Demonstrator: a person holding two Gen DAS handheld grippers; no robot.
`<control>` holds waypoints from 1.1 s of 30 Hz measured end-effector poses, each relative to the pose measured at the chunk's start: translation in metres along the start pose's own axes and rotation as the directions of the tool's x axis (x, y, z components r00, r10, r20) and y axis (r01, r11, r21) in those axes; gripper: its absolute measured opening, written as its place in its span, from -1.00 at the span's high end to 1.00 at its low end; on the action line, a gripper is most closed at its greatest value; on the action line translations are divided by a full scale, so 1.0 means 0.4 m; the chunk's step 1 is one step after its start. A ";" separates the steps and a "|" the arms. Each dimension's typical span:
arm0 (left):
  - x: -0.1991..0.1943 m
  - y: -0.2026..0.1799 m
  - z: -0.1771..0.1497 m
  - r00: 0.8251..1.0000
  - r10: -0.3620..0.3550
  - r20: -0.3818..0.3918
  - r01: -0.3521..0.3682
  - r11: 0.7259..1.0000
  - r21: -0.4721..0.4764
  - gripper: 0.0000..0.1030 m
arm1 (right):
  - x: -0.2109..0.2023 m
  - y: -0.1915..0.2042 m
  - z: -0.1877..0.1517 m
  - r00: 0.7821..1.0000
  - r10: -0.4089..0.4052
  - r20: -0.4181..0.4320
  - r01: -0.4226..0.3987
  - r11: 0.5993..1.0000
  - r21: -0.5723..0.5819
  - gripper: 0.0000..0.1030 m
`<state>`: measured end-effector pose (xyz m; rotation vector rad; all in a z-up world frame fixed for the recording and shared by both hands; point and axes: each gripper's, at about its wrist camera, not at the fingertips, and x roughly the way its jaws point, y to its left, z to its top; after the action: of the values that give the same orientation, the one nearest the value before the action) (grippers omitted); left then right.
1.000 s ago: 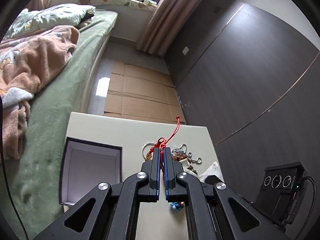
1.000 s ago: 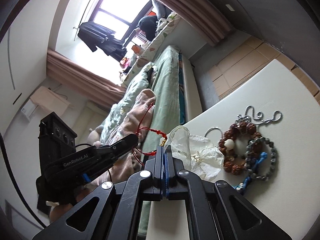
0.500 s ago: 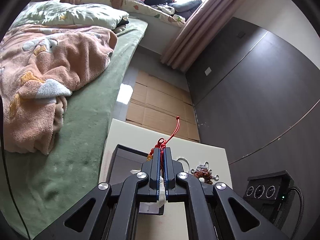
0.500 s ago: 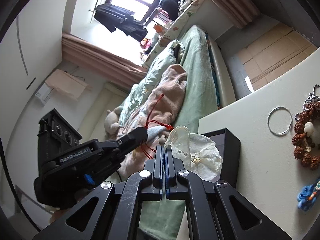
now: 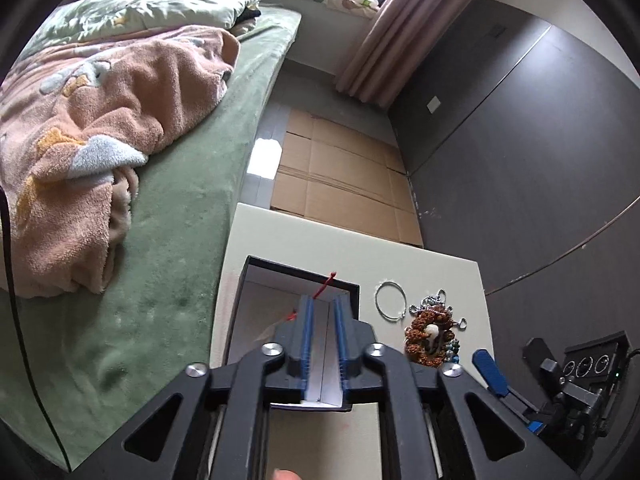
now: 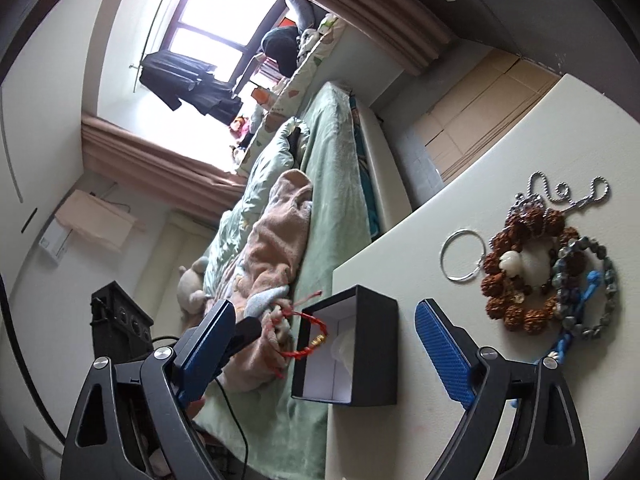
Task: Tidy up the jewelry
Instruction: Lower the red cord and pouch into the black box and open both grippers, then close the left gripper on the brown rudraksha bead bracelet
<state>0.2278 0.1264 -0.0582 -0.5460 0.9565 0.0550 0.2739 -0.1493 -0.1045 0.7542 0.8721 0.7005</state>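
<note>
The bed (image 5: 172,240) borders the worktop (image 6: 460,408). The black box (image 6: 372,344) stands at the worktop edge. Both claws are opening: left claw (image 5: 321,312) and right claw (image 6: 324,340), with nothing gripped. The red bracelet (image 6: 310,334) drops at the box mouth. The bead bracelets (image 6: 532,268) lie well apart.

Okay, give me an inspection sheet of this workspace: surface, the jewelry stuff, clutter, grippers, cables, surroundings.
Surface: pale table top.
Job's things: open black box at the table's edge; red cord bracelet hanging at its opening; silver ring, brown bead bracelet, grey-blue bead bracelet and silver chain on the table.
Clutter: clear plastic bag in the box.
Grippers: left gripper jaws opening over the box; right gripper jaws opening, nothing between them.
Cables: black cable beside the bed.
Surroundings: bed, pink blanket, curtains, cardboard on the floor.
</note>
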 end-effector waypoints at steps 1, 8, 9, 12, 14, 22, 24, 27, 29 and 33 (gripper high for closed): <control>0.001 0.002 -0.001 1.000 -0.005 -0.002 0.005 1.000 -0.007 -0.05 | -0.022 -0.005 0.005 1.000 -0.006 0.013 0.006 1.000 -0.003 -0.79; -0.021 -0.034 -0.009 0.999 0.007 0.051 -0.008 0.999 0.034 -0.63 | -0.156 -0.037 0.035 0.995 -0.059 0.083 0.060 0.998 -0.012 -0.79; -0.016 -0.044 -0.012 0.999 0.006 0.046 -0.008 0.999 0.048 -0.63 | -0.171 -0.041 0.039 0.994 -0.069 0.088 0.071 0.997 -0.018 -0.79; -0.008 -0.083 -0.024 0.999 0.006 0.040 -0.010 0.995 0.099 -0.63 | -0.213 -0.052 0.043 0.989 -0.109 0.102 0.114 0.993 -0.044 -0.79; -0.002 -0.110 -0.033 0.999 0.006 0.040 -0.011 0.991 0.132 -0.63 | -0.224 -0.064 0.044 0.985 -0.142 0.100 0.147 0.988 -0.050 -0.79; 0.053 -0.219 -0.067 1.000 -0.017 -0.017 0.021 0.971 0.238 -0.63 | -0.247 -0.125 0.053 0.968 -0.239 0.081 0.242 0.970 -0.019 -0.79; 0.078 -0.255 -0.075 0.999 -0.010 -0.048 0.023 0.961 0.275 -0.60 | -0.242 -0.144 0.058 0.964 -0.258 0.064 0.259 0.966 -0.001 -0.78; 0.103 -0.305 -0.085 0.997 0.012 -0.080 0.016 0.939 0.344 -0.42 | -0.234 -0.160 0.060 0.965 -0.258 0.046 0.258 0.966 0.009 -0.75; 0.117 -0.333 -0.085 0.994 0.032 -0.103 0.010 0.925 0.380 -0.35 | -0.231 -0.164 0.060 0.965 -0.259 0.038 0.259 0.966 0.007 -0.62; 0.150 -0.363 -0.080 0.983 0.085 -0.163 -0.012 0.914 0.406 -0.07 | -0.217 -0.182 0.060 0.964 -0.266 0.004 0.266 0.964 0.028 -0.43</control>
<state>0.2792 -0.0255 -0.0592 -0.1439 1.1195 -0.1483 0.2707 -0.2643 -0.1179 0.6485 0.9564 0.4473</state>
